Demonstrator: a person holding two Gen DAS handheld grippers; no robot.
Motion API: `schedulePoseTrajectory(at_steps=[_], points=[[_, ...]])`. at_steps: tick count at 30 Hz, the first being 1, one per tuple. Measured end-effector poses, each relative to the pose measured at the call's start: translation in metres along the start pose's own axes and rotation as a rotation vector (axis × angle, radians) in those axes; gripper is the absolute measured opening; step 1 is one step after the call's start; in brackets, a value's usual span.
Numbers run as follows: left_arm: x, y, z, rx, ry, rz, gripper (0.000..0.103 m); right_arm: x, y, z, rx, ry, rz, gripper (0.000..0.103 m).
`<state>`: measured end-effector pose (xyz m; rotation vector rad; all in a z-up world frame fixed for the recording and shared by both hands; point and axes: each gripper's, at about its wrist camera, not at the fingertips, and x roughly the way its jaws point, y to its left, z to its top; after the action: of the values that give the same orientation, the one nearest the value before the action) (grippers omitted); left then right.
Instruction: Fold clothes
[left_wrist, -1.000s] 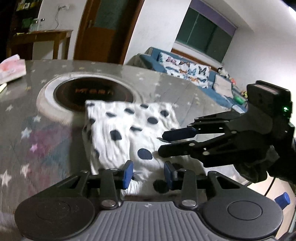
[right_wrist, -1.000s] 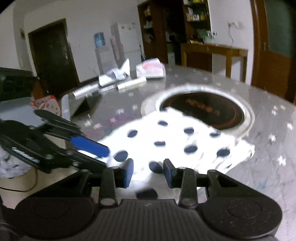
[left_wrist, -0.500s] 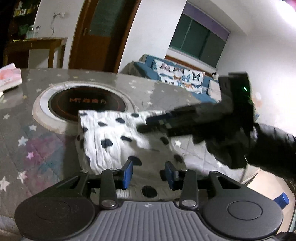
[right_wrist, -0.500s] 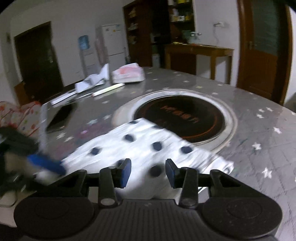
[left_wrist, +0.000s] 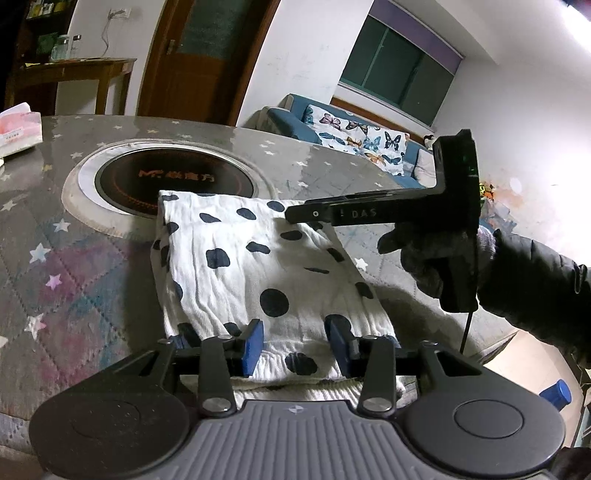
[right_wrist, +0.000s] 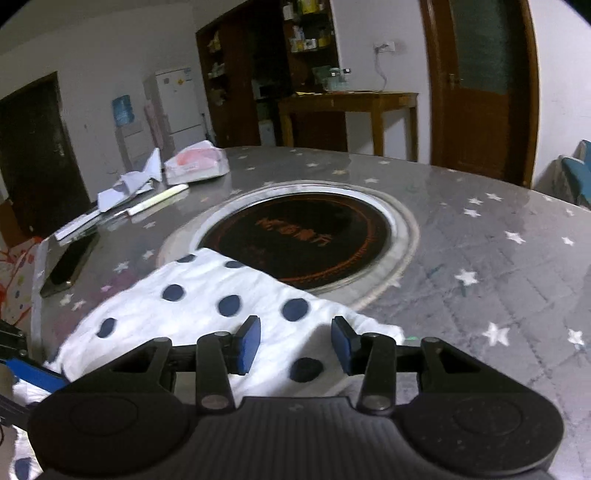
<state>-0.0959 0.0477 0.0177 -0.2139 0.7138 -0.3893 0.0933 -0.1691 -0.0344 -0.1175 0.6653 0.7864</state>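
Cloth (left_wrist: 236, 269), white w/ dark dots, lies folded at table's (left_wrist: 74, 266) near edge, far corner overlapping the round cooktop (left_wrist: 173, 181). Left gripper (left_wrist: 295, 345) and right gripper (right_wrist: 293, 341) hover over it, jaws apart, holding nothing; right's just been widening.

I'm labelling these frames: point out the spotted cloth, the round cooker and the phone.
spotted cloth (left_wrist: 236, 273), left wrist view, middle of top layer
round cooker (right_wrist: 295, 240), right wrist view, dark glass centre
phone (right_wrist: 70, 262), right wrist view, dark screen
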Motion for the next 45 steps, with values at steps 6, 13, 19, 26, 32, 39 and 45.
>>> schedulePoseTrajectory(at_steps=[6,13,19,26,32,39,45], points=[[0.0,0.001,-0.002,-0.001,0.001,0.001,0.044,0.001,0.004,0.005,-0.028,0.003,-0.012,0.043],[0.001,-0.002,-0.003,-0.004,-0.002,0.01,0.046,0.021,0.051,0.036,-0.167,0.036,0.123,0.044],[0.0,-0.003,-0.002,-0.012,-0.003,0.009,0.047,0.055,0.096,0.046,-0.317,0.107,0.214,0.039],[-0.001,0.0,-0.003,-0.023,-0.002,0.0,0.047,0.085,0.1,0.049,-0.321,0.143,0.205,0.039],[-0.007,-0.004,0.0,-0.025,-0.01,-0.002,0.051,0.052,0.095,0.051,-0.305,0.115,0.242,0.039],[-0.009,-0.009,-0.003,-0.019,-0.015,0.008,0.054,0.032,0.116,0.025,-0.391,0.147,0.306,0.039],[-0.022,-0.014,-0.005,-0.005,-0.034,0.032,0.054,0.02,0.11,0.021,-0.329,0.112,0.294,0.04]])
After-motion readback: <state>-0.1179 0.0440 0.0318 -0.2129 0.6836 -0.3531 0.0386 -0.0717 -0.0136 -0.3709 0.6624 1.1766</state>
